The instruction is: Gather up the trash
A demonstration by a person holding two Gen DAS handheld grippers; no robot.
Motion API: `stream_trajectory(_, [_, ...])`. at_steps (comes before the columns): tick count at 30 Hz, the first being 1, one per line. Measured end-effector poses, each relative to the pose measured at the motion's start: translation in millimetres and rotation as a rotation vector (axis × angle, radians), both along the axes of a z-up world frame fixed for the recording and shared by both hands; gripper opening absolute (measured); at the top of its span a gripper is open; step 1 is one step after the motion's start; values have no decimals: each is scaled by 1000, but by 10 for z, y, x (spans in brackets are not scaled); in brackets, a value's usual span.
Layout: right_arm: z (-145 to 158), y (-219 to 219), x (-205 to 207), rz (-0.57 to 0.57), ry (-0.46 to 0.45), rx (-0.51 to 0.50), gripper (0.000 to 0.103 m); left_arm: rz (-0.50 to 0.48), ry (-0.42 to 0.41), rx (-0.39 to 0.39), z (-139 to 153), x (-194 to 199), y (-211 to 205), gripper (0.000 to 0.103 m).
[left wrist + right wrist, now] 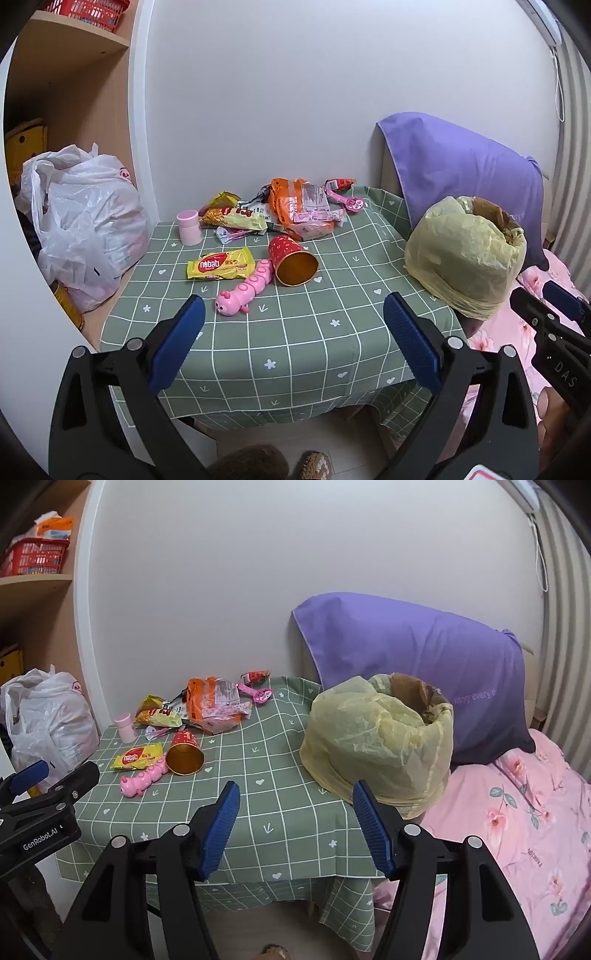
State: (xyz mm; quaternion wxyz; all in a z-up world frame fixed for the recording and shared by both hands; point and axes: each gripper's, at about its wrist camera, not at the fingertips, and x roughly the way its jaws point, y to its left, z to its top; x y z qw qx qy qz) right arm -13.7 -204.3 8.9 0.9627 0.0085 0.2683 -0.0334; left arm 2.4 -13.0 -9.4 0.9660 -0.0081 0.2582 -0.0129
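Here, through the left wrist view, my left hand-held gripper (293,347) hangs wide open and empty above the near edge of the counter (317,332). The trash lies ahead: a yellow wafer wrapper (221,263), a tipped red cup (292,264), a wrapper pile (295,210) by the wall. I should take the wrapper flat by its edge and spare the pink caterpillar toy (245,291).

The right wrist view shows my right hand-held gripper (295,827) open and empty too, just before the yellow-lined bin (380,738), plus the pink bed (517,812) more fully.

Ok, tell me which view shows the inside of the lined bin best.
The right wrist view: the lined bin sits nearer, its open mouth facing the camera. The left wrist view shows it at the table's right edge, mostly from the side.
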Motion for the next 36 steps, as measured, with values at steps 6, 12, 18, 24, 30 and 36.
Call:
stream_trajectory(6, [7, -26, -56, -14, -9, -2, 60, -17, -4, -1, 14, -33, -11, 92])
stream_trajectory(12, [1, -34, -57, -15, -6, -1, 60, -20, -1, -3, 42, -15, 26, 92])
stream_trajectory(18, [7, -31, -43, -17, -9, -2, 60, -20, 0, -4, 52, -6, 26, 92])
stream_trajectory(24, [9, -34, -35, -21, -4, -2, 60, -23, 2, -4, 59, 10, 25, 92])
stream_trajectory(30, [13, -47, -38, -29, -11, -6, 60, -28, 6, -5, 44, 33, 4, 92])
stream_trajectory(36, [1, -61, -43, -37, -9, -4, 60, -32, 6, -7, 40, 35, 7, 92])
